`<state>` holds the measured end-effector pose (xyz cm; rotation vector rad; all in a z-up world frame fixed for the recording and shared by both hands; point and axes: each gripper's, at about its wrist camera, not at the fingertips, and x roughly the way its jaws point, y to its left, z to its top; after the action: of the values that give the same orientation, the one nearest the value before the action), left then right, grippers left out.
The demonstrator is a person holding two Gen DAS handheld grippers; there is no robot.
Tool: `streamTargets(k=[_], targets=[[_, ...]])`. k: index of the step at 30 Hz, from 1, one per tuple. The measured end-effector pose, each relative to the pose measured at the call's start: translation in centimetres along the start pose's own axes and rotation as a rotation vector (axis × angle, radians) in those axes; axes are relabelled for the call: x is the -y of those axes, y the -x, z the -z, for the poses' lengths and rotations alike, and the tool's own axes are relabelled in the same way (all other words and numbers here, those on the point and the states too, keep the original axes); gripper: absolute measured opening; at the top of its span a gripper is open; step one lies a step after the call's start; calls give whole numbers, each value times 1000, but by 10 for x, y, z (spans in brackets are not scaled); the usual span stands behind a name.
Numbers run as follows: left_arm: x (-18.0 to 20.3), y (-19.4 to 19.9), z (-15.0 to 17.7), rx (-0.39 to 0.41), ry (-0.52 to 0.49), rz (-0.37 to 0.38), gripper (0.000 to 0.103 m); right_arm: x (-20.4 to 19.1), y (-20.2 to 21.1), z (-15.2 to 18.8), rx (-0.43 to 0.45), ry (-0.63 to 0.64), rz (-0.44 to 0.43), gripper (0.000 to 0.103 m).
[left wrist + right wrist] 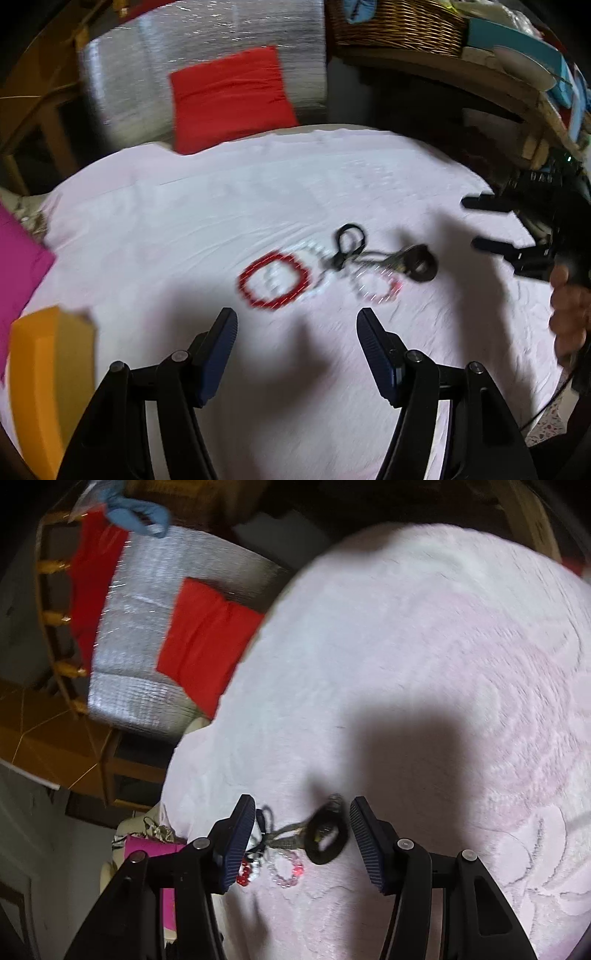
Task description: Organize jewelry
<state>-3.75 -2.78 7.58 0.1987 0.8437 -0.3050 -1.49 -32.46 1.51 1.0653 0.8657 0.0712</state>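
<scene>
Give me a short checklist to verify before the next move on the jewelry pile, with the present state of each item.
1. Left tool open, nothing between its fingers: ok.
2. Right tool open around the dark ring, pads not pressing on it: ok.
3. Red bead bracelet free of the other pieces: cannot tell, blurred.
4. Black cord separate from the dark ring: not ok, they look joined.
5. White cloth bare around the pile: ok.
</scene>
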Motion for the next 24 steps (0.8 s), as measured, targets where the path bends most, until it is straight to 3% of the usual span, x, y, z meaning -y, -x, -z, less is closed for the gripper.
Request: streamTargets(k=[8, 14, 17, 19, 22, 24], targets=[[15, -43, -28, -28, -47, 88, 68, 6, -6, -1, -29, -26, 30, 58], [28, -60, -38, -32, -133, 122, 55, 10, -9, -2, -37, -32, 36, 58], [27, -73, -39, -77, -134, 154, 32, 8, -10, -1, -39, -27, 37, 58], [25, -80, -38, -97, -128, 170, 27, 6, -12, 0, -41, -22, 40, 58], [25, -82, -37, -111, -137, 201, 10, 0, -16, 3, -47, -13, 43, 58], [28, -79, -36, -103, -150, 211, 7, -2, -16, 4, -50, -7, 43, 58]])
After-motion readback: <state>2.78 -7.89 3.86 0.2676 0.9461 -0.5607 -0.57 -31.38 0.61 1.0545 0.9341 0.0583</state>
